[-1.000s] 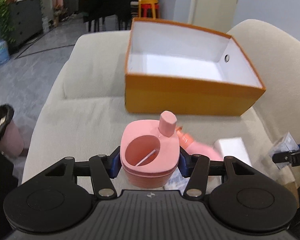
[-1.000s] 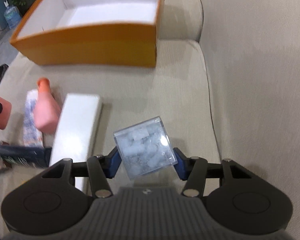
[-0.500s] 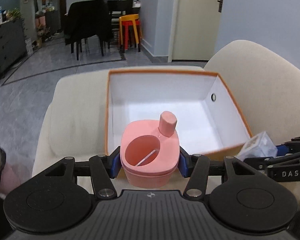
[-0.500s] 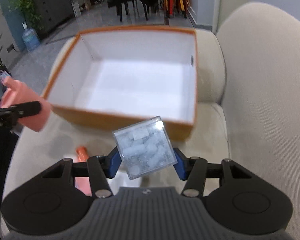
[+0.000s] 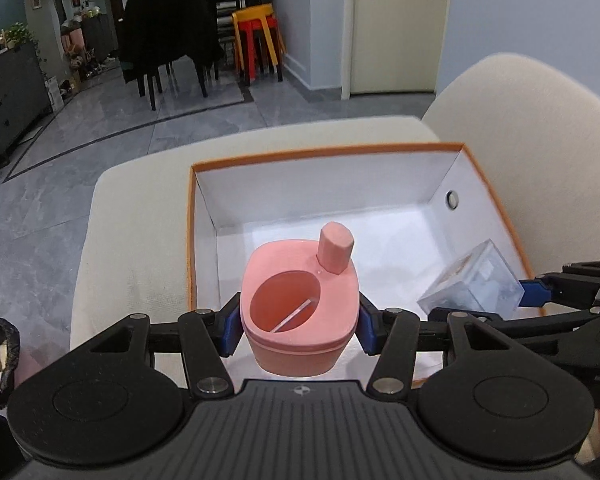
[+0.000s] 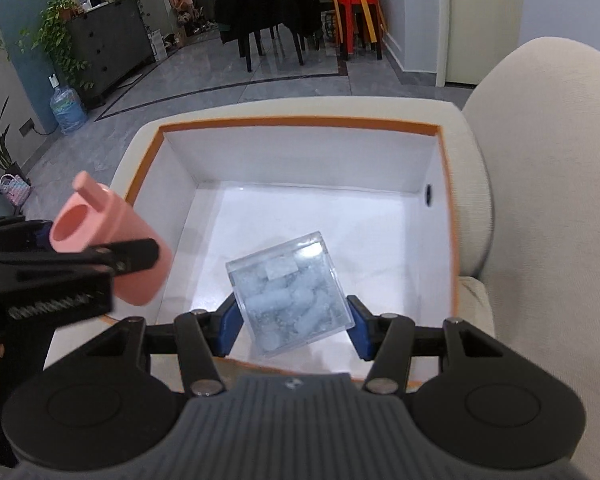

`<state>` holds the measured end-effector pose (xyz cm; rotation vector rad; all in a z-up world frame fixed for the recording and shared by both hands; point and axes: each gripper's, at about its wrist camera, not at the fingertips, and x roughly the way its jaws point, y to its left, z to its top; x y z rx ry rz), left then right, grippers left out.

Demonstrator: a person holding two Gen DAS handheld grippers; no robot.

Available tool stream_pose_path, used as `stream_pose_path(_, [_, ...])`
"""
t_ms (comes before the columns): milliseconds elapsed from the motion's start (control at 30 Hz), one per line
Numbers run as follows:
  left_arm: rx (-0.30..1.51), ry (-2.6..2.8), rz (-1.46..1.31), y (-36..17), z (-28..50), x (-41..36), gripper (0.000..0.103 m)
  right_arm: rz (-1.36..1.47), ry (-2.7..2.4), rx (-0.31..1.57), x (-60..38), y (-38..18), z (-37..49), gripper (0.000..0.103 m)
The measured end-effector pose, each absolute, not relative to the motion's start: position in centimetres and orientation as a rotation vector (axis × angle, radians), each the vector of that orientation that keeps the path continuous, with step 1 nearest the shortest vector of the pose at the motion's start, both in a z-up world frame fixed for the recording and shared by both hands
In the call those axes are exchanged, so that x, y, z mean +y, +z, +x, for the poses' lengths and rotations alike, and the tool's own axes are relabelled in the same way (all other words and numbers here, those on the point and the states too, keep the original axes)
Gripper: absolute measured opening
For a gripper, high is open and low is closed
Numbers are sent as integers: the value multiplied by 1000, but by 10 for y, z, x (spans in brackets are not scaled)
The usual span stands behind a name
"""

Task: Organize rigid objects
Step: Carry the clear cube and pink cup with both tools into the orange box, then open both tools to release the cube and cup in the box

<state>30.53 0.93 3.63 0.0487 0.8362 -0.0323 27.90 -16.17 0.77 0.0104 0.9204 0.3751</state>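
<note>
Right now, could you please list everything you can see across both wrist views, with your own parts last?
Pink container: 1, pink, held in the left tongs above the box's near left corner.
Clear cube: 1, transparent with pale pieces inside, held tilted in the right tongs over the box.
Box: 1, orange outside, white inside, open, on the sofa.
Sofa: 1, cream, under and beside the box.
Stools: stacked, yellow over red, by the far wall.
Chair: 1, black, on the grey floor.
Water bottle: 1, blue, on the floor.
Left tongs: 1, black, blue pads.
Right tongs: 1, black, blue pads.
</note>
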Motion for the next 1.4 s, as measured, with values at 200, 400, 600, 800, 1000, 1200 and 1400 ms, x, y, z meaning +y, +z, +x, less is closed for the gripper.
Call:
stream_pose_path(200, [896, -5, 82, 20, 320, 15, 62, 24, 373, 952, -151, -14, 297, 54])
stream_pose_path(400, [944, 20, 172, 3, 329, 10, 62, 58, 354, 1002, -142, -35, 307, 54])
stream_pose_path(600, [983, 25, 265, -18, 331, 8, 62, 121, 329, 1067, -140, -57, 320, 54])
stream_pose_path(800, [1011, 10, 352, -35, 328, 6, 62, 165, 329, 1118, -134, -70, 324, 54])
stream_pose_path(1000, [1024, -12, 347, -36, 330, 8, 63, 222, 336, 1160, -130, -75, 330, 54])
stream_pose_path(1200, [1027, -11, 332, -35, 331, 15, 66, 242, 355, 1190, -113, -73, 338, 49])
stream_pose_path(1400, [1022, -27, 312, -32, 330, 18, 69, 278, 363, 1192, -115, -72, 338, 57])
